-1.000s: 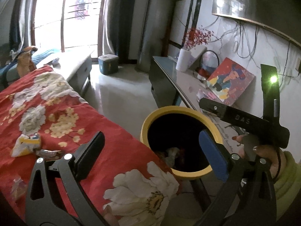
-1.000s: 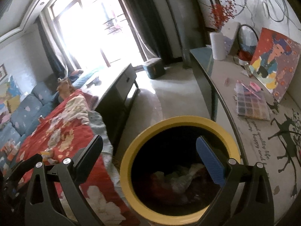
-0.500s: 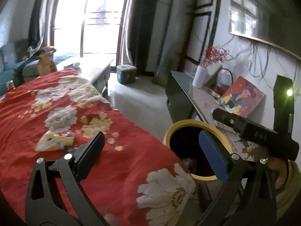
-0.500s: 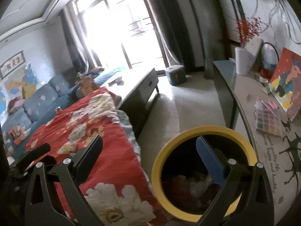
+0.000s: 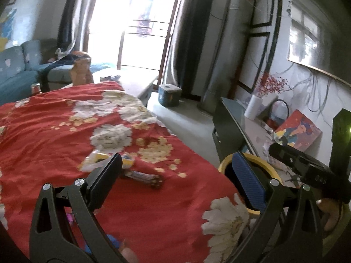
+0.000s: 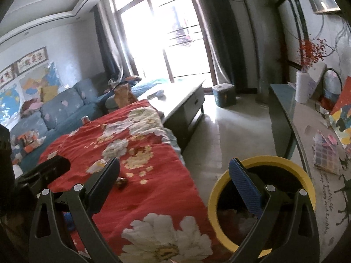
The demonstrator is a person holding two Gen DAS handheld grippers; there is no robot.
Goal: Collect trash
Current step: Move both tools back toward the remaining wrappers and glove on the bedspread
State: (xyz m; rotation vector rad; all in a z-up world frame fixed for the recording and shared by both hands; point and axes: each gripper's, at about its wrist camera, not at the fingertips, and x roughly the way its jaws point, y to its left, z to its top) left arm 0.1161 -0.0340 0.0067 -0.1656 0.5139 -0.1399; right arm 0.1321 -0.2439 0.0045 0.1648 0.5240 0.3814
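A yellow-rimmed bin with trash inside stands right of the red flowered cloth; it also shows in the left wrist view. On the cloth lie a yellow-and-white wrapper and a dark brown wrapper. The brown wrapper also shows in the right wrist view. My left gripper is open and empty above the cloth, just short of the wrappers. My right gripper is open and empty, above the cloth's edge and the bin.
A dark sideboard at right carries a white vase, a painting and a paint palette. A low table, a blue sofa and a teal box stand beyond.
Both grippers have lifted and swung left, away from over the bin toward the red cloth. The wrappers now sit nearer the middle of the left wrist view.
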